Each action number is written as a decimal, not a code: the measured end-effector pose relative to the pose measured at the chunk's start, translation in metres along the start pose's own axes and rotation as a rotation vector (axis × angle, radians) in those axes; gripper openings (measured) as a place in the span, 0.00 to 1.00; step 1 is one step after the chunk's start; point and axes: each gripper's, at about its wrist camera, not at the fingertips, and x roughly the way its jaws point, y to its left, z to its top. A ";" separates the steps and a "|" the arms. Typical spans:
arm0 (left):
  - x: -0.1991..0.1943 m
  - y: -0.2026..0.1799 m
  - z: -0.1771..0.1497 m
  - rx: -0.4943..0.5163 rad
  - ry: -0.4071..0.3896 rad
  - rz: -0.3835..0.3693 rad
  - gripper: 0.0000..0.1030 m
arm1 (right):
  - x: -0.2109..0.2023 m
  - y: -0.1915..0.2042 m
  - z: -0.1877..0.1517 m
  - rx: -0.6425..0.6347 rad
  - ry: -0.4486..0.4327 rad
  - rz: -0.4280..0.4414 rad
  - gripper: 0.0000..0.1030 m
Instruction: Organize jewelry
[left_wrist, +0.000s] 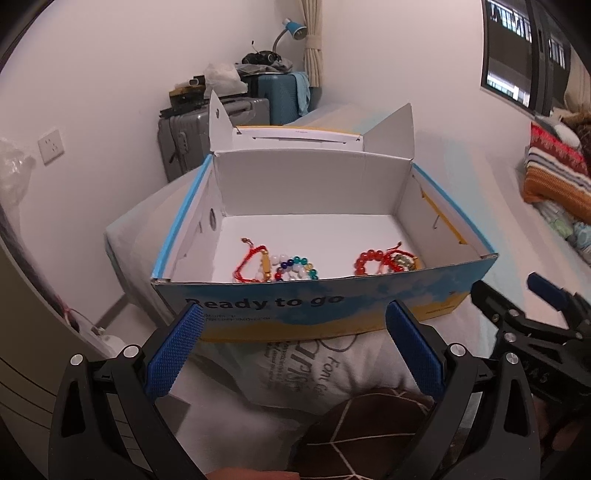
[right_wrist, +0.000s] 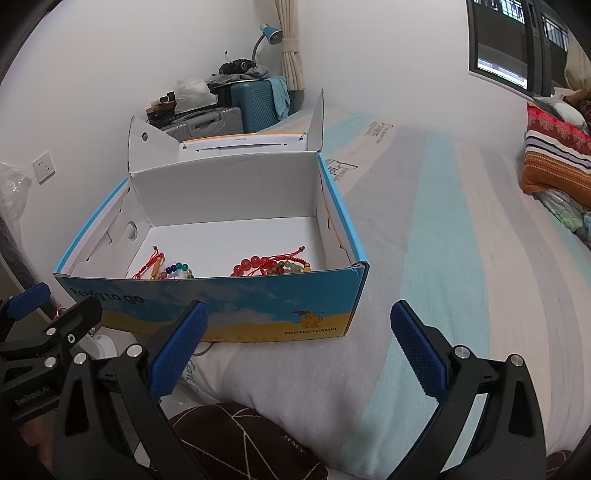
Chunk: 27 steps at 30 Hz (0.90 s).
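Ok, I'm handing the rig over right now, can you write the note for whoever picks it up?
Left gripper: open, empty, short of the box front.
Right gripper: open, empty, same standoff.
Box: lid open, on the bed.
Inside, near the front wall: red cord bracelet and multicolour bead bracelet on the left, red bead bracelet and another corded bracelet on the right.
Done: no jewelry visible outside the box.
Left: tidy or separate the pieces if needed; lid not yet closed.
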 end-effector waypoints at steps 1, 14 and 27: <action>0.000 0.000 0.000 -0.005 0.002 -0.003 0.94 | 0.001 0.000 0.000 0.001 0.002 0.001 0.93; 0.000 0.000 -0.002 0.007 0.006 -0.003 0.94 | -0.001 0.000 0.000 0.000 0.003 0.003 0.93; 0.000 0.000 -0.002 0.004 0.018 0.026 0.94 | -0.002 0.000 0.000 0.001 0.002 0.001 0.93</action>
